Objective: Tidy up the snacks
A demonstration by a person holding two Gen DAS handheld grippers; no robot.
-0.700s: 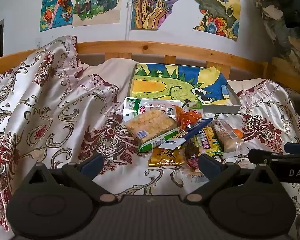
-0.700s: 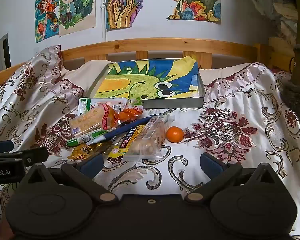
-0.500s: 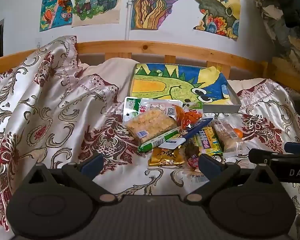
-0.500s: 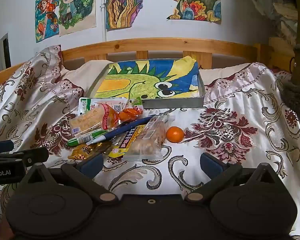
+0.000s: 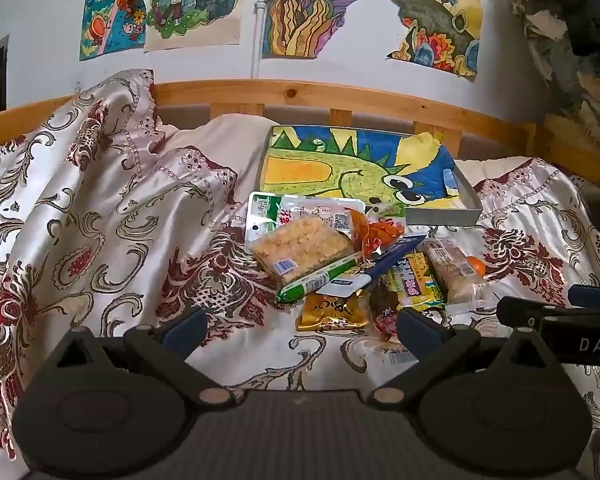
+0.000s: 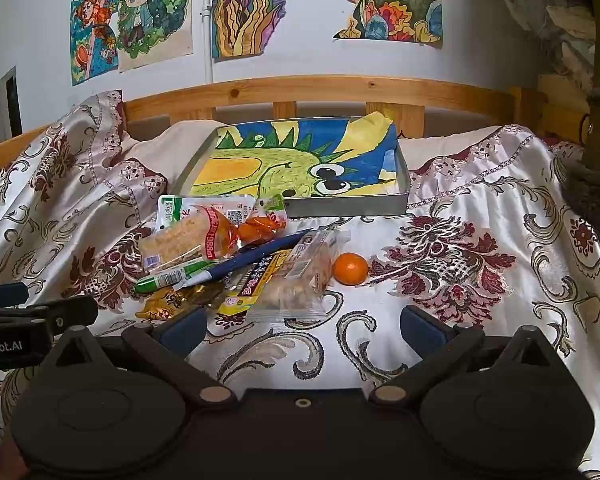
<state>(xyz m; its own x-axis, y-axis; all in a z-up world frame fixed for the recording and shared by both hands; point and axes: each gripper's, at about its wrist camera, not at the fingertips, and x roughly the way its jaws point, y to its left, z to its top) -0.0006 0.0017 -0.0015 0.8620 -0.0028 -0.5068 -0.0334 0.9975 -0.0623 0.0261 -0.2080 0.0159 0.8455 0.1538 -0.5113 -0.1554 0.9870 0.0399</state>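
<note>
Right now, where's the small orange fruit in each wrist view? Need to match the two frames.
Left wrist: the orange fruit sits right of centre, mostly hidden behind the clear cracker pack.
Right wrist: the fruit lies near centre, in full view, just right of that pack.
Shared landmark: the dinosaur-picture tray lies behind the snack pile in both.

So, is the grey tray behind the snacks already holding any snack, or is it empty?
Empty of snacks. The tray shows only its dinosaur drawing inside; the snack pile and the orange lie on the bedspread in front.

Home bedroom: wooden bed frame w/ satin bedspread, kids' drawings on wall.
</note>
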